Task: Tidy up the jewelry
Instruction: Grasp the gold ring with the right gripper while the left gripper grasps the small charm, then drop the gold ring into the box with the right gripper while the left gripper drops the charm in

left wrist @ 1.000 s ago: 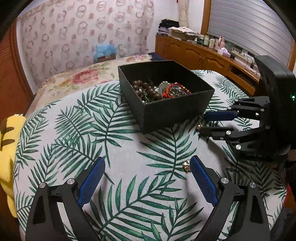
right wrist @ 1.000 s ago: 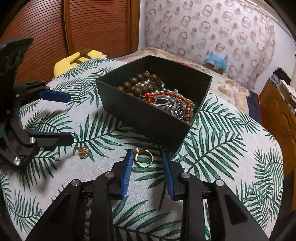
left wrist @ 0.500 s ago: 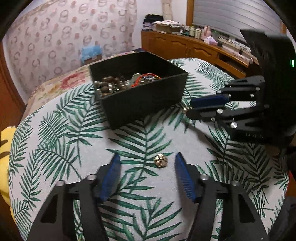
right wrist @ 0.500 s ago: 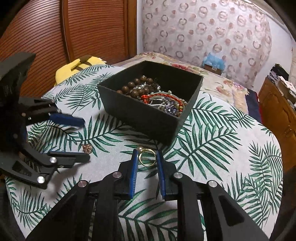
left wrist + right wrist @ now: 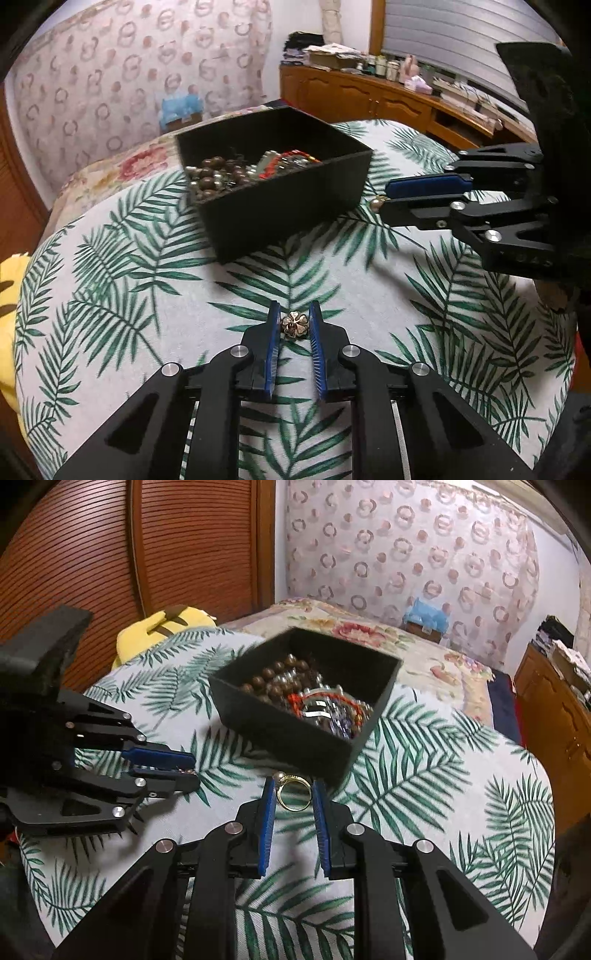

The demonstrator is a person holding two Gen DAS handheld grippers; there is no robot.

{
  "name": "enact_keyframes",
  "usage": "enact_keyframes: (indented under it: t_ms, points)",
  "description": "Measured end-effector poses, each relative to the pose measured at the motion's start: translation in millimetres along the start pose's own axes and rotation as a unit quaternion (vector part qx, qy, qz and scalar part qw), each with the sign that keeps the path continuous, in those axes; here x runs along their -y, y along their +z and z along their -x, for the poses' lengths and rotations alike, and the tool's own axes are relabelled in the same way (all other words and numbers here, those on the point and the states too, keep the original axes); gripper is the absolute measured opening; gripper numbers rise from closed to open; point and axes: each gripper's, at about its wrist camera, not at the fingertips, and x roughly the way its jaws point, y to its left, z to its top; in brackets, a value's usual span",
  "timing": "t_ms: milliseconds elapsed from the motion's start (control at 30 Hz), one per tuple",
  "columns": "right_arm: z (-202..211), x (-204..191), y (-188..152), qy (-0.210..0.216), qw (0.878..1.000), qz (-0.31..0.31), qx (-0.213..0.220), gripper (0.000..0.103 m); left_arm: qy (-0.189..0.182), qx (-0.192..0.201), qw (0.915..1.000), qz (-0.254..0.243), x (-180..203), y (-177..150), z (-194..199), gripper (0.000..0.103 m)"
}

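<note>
My left gripper is shut on a small gold flower-shaped charm, low over the leaf-print tablecloth. My right gripper is shut on a gold ring with a pearl and holds it just in front of the black open box. The box holds brown beads, a red bracelet and silver pieces. In the left wrist view the right gripper shows at the right with the pearl at its tips. In the right wrist view the left gripper shows at the left.
The round table with its palm-leaf cloth ends close behind the box. A yellow plush lies off the table's left side by a wooden door. A floral bed and a wooden sideboard stand beyond.
My left gripper moved in on the flower charm and closed on it. My right gripper closed on the ring and lifted it toward the box.
</note>
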Motion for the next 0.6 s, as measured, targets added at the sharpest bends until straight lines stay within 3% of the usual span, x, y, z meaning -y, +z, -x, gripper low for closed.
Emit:
enact_keyframes:
  t_ms: [300,600]
  points:
    - [6,-1,34,-0.011,0.999,0.022,0.034,0.022,0.005,0.03,0.9992,0.027,-18,14,22,0.015]
    - [-13,16,55,-0.028,0.999,0.014,0.041,0.023,0.019,0.061,0.9974,0.033,-30,42,34,0.015]
